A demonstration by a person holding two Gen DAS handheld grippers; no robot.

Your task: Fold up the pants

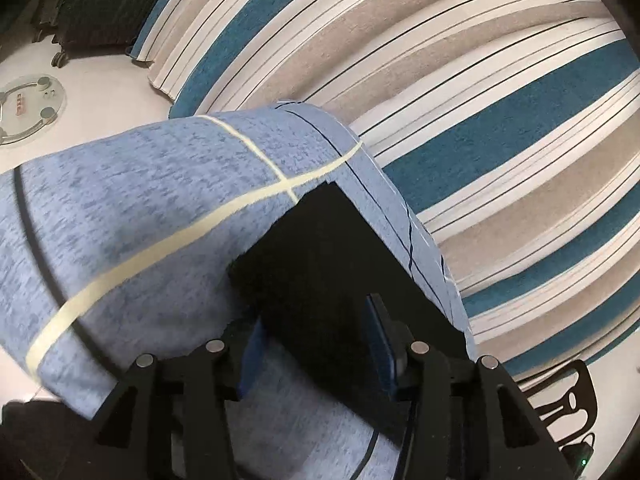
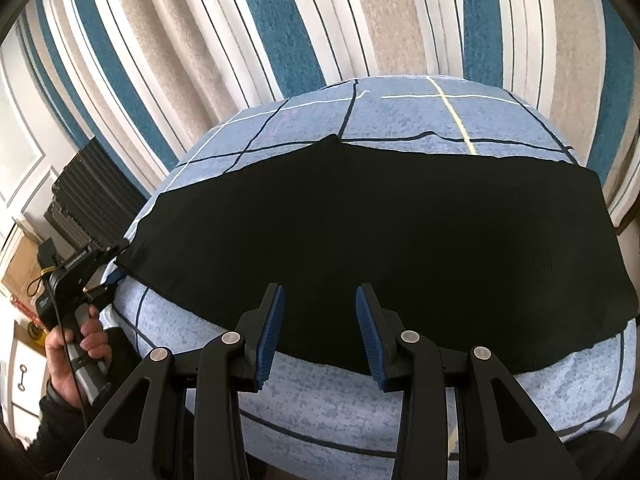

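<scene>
Black pants [image 2: 380,232] lie flat across a blue checked cloth [image 2: 320,400] that covers the work surface. My right gripper [image 2: 320,288] hovers open over their near edge, its blue pads apart and pressing on nothing. Seen from the right wrist, my left gripper [image 2: 114,268] is at the pants' left end, held by a person's hand [image 2: 84,344]. In the left wrist view the left gripper [image 1: 314,310] stands open. The end of the pants [image 1: 320,248] lies loose between its jaws on the cloth [image 1: 140,200].
A rug [image 1: 480,80] striped blue, beige and white covers the floor beyond the cloth. A round glass scale [image 1: 28,108] and a dark wheeled case [image 1: 92,0] are on the floor at the left. A cardboard box [image 2: 16,264] stands near the left hand.
</scene>
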